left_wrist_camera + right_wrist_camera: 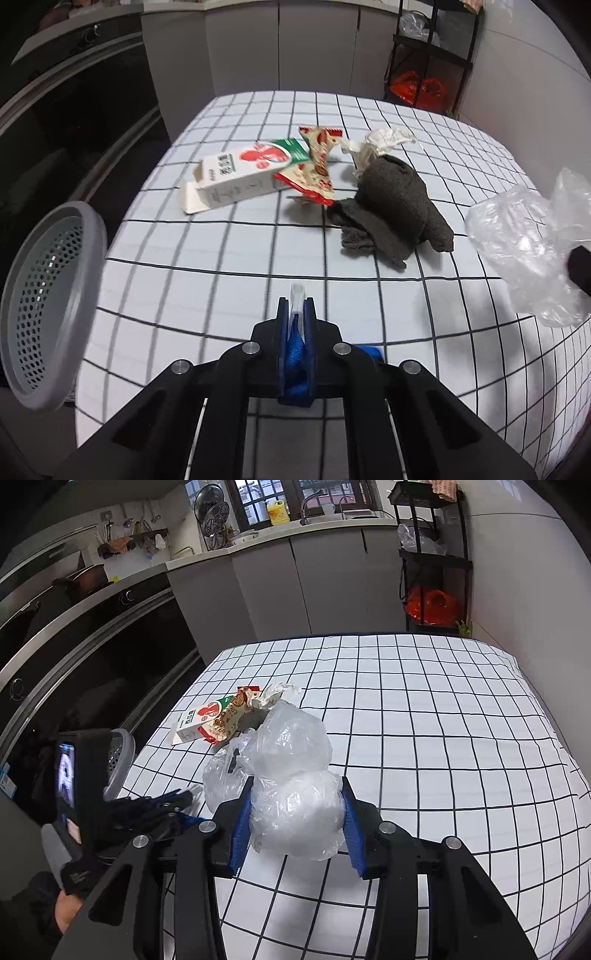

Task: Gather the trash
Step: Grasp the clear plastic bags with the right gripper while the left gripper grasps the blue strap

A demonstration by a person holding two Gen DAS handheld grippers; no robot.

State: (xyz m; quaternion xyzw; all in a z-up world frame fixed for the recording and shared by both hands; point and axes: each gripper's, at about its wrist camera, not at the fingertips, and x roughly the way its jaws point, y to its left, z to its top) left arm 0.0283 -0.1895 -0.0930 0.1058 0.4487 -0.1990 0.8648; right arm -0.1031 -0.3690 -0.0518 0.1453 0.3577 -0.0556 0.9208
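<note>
1. Trash sits on the checked table (221, 295): a carton (236, 177), a snack wrapper (317, 173), a dark cloth (399, 206).
2. Right gripper (293, 829) squeezes a clear plastic bag (295, 812).
3. Left gripper (297, 314) is clenched on a small blue and white wrapper (296, 332).
4. Grey basket (48, 306) waits at the table's left edge.

Home kitchen: oven (92, 635), sink faucet (310, 498)

Two close wrist views, shared tablecloth (221, 258).
</note>
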